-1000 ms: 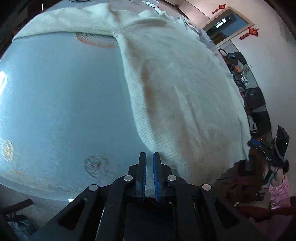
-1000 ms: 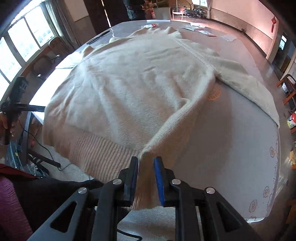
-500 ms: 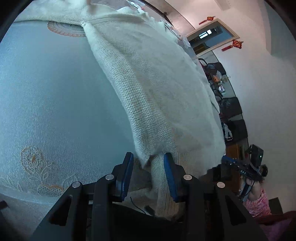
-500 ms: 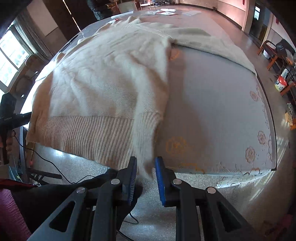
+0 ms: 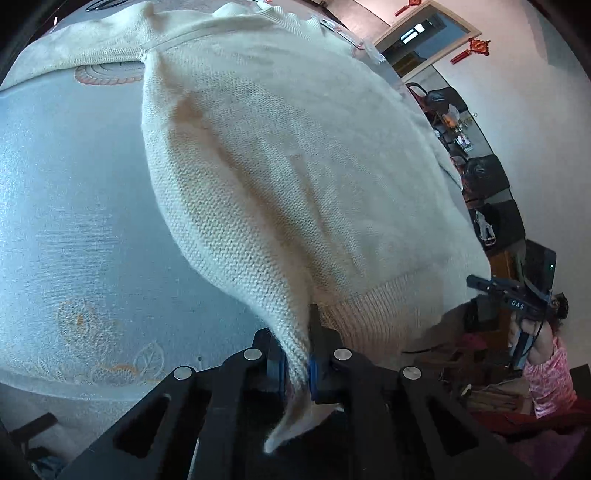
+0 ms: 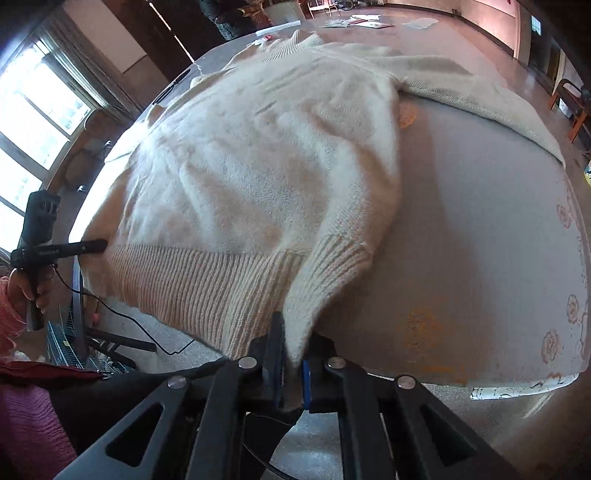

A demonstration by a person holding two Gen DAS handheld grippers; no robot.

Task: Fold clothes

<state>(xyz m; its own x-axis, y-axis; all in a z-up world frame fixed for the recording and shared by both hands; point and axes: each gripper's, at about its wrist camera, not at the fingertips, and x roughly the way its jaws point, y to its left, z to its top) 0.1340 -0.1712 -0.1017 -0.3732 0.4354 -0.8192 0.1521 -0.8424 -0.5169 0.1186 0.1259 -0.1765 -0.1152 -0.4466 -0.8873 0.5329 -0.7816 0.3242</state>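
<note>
A cream knitted sweater (image 5: 280,155) lies spread on a table with a pale embroidered cloth (image 5: 66,206). Its ribbed hem hangs over the near table edge. My left gripper (image 5: 295,354) is shut on the sweater's left hem corner, and cloth pokes out below the jaws. My right gripper (image 6: 291,358) is shut on the right hem corner of the sweater (image 6: 258,166). Each gripper shows in the other's view: the right gripper (image 5: 517,299) at right, the left gripper (image 6: 55,251) at left. One sleeve (image 6: 480,99) lies stretched out to the far right.
The tablecloth (image 6: 498,258) carries orange flower embroidery along its near edge. Papers (image 6: 369,22) lie at the far end of the table. Dark chairs (image 5: 491,206) stand along the wall beside a doorway (image 5: 424,37). A cable (image 6: 129,321) hangs below the table edge.
My left gripper was shut and empty off the hem, opened around the hem corner, and has now shut on it. The right gripper kept its hold and pulled the hem towards the table edge.
</note>
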